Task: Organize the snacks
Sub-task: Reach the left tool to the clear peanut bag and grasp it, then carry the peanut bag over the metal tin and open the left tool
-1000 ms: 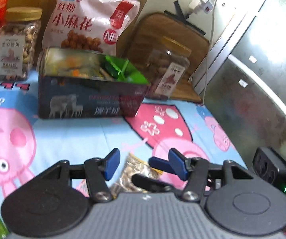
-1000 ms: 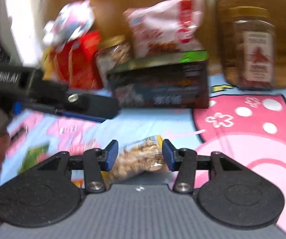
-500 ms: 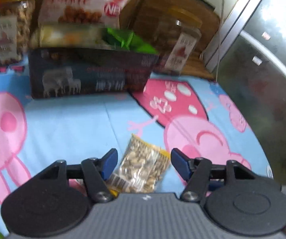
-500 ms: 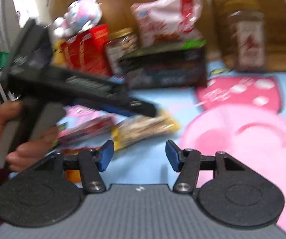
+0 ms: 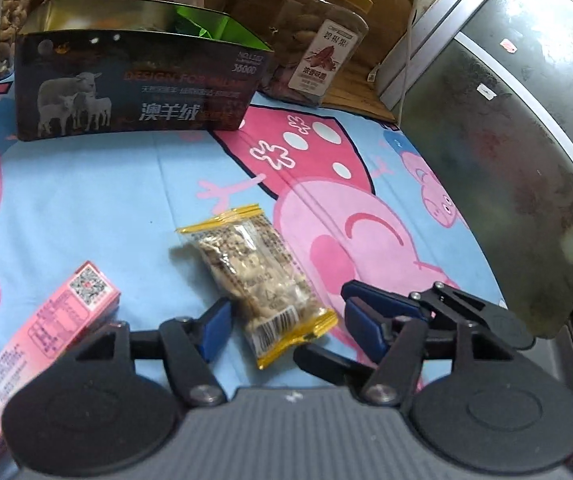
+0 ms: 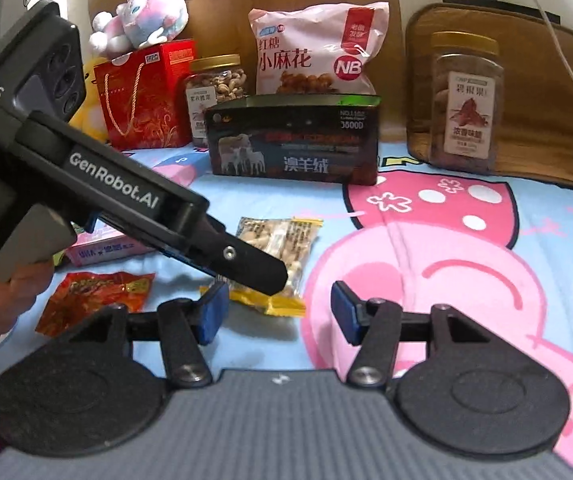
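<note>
A clear snack packet with yellow ends (image 5: 260,276) lies flat on the cartoon sheet; it also shows in the right wrist view (image 6: 282,246). My left gripper (image 5: 286,330) is open, its fingers on either side of the packet's near end, not closed on it. In the right wrist view the left gripper's body (image 6: 118,196) reaches over the packet. My right gripper (image 6: 276,314) is open and empty, just in front of the packet. An open dark tin (image 5: 138,88) with sheep on it stands behind; it also shows in the right wrist view (image 6: 294,144).
A pink box (image 5: 42,344) lies at the left, and a red-orange snack bag (image 6: 98,294) near it. Behind the tin stand a pink bag (image 6: 314,56), two nut jars (image 6: 216,88) (image 6: 466,104), a red gift box (image 6: 146,96) and a plush toy (image 6: 142,20). A grey cabinet (image 5: 526,140) is at the right.
My right gripper let go of the packet and drew back. My left gripper came in over the packet and lowered around its near end, jaws open.
</note>
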Available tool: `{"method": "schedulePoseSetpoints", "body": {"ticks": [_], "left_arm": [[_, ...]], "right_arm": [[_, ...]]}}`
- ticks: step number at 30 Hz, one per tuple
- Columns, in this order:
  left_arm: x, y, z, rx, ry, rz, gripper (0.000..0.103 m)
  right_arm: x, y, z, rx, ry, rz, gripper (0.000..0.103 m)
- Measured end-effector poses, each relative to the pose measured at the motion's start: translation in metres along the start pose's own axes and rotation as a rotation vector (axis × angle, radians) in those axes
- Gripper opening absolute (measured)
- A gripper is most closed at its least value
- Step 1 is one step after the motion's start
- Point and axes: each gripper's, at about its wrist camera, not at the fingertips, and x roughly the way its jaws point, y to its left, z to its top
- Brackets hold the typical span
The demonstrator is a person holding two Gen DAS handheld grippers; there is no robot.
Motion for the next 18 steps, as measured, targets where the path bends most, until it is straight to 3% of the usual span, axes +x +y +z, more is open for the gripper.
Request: {"method": "schedulePoseSetpoints", "body": {"ticks": [4, 6, 9, 12, 18], "left_arm": [[-0.002, 0.003, -0.002, -0.012, -0.004, -0.005, 0.062], [-0.004, 0.005, -0.003, -0.014, -0.007, 0.001, 0.051], [-0.004, 0.008, -0.003, -0.002, -0.016, 0.027, 0.036], [-0.006, 0.012, -0.002, -0.021, -0.020, 0.013, 0.035], [-0.037, 0.002, 0.010, 0.000, -0.102, -0.035, 0.034]], "right_arm": [[0.006, 0.010, -0.002, -0.044, 0.005, 0.003, 0.059], [0.014, 0.011, -0.001, -0.044, 0.012, 0.026, 0.058], [0.020, 0.008, -0.001, -0.011, 0.015, 0.048, 0.048], [0.014, 0.010, 0.001, 0.004, -0.003, 0.049, 0.038], [-0.002, 0.021, 0.024, -0.025, -0.129, 0.034, 0.036]]}}
